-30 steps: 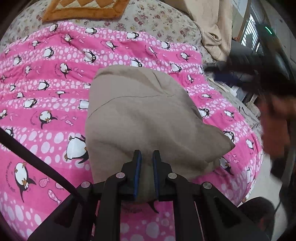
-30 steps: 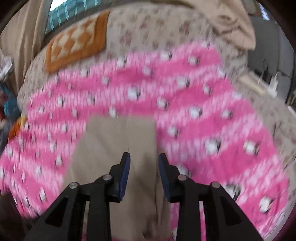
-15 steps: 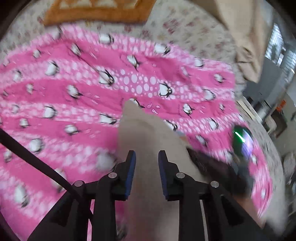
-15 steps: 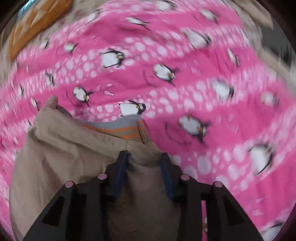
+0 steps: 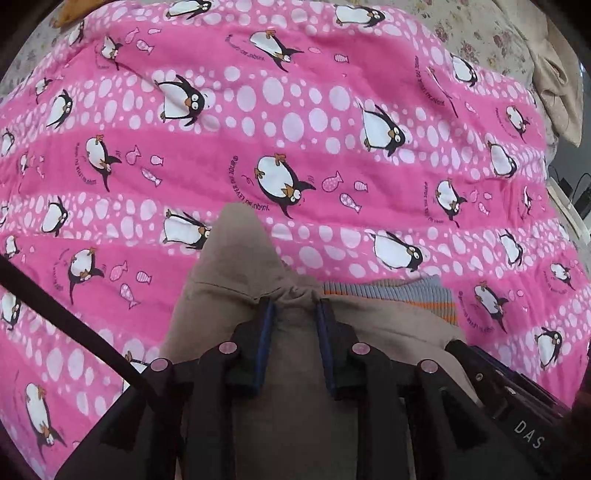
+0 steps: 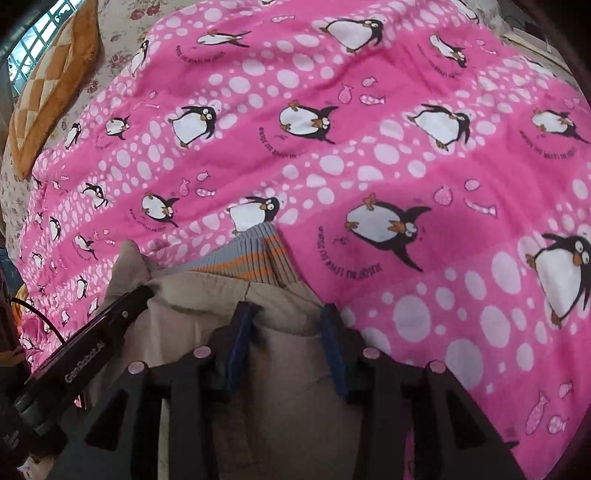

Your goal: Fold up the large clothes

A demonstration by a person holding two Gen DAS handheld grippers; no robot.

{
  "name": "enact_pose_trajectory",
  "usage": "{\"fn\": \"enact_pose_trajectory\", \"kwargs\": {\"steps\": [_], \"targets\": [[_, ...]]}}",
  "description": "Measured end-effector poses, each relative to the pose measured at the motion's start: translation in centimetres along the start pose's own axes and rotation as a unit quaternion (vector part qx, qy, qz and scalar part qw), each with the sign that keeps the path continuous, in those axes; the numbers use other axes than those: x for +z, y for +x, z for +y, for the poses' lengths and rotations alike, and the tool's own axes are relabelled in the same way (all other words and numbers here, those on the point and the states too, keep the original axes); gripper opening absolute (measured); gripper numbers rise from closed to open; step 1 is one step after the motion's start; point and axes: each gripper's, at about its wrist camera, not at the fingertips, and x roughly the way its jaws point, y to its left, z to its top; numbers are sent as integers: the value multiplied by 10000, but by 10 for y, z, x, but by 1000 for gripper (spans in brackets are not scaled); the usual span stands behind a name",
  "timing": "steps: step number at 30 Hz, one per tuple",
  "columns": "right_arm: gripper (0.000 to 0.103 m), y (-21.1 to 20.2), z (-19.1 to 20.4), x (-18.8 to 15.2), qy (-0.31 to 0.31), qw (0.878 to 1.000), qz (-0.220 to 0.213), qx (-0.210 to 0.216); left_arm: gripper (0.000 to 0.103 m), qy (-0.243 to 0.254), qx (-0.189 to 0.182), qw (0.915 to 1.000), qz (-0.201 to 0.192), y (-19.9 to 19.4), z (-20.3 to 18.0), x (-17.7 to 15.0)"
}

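Note:
A beige jacket (image 5: 236, 266) with a grey and orange ribbed hem (image 5: 406, 291) lies folded on a pink penguin blanket (image 5: 295, 129). My left gripper (image 5: 293, 306) has bunched beige cloth between its blue pads, at the jacket's far edge. My right gripper (image 6: 288, 317) stands over the same jacket (image 6: 280, 369) close beside it, with a fold of beige cloth between its pads. The ribbed hem (image 6: 255, 254) sticks out just beyond it. The left gripper's body (image 6: 85, 343) shows at the left of the right wrist view.
The pink blanket (image 6: 369, 129) covers a floral bedspread (image 5: 472, 33). An orange checked cushion (image 6: 48, 92) lies at the far left. A beige cloth (image 5: 557, 81) hangs at the far right edge of the bed.
Both grippers have come down onto the folded jacket's far edge, side by side. The left gripper let go of its earlier hold and now has new cloth between its pads.

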Motion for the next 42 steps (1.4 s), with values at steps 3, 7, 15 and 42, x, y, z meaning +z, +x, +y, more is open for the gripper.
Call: {"fn": "enact_pose_trajectory", "kwargs": {"steps": [3,7,15,42], "targets": [[39,-3,2,0,-26,10000,-40,-21,0,-28,-100,9999,86,-3,-1,7],[43,-29,-13,11,445,9981,194,388,0,-325,-954,9944,319,-57,35,19],[76,-121,-46,6,15,9978,-440,495,15,168,-1251,9915,306,-117,79,-47],[51,-33,-32,-31,-689,9738,363,2134,15,203,-1720,9847,191,-100,66,-93]]}}
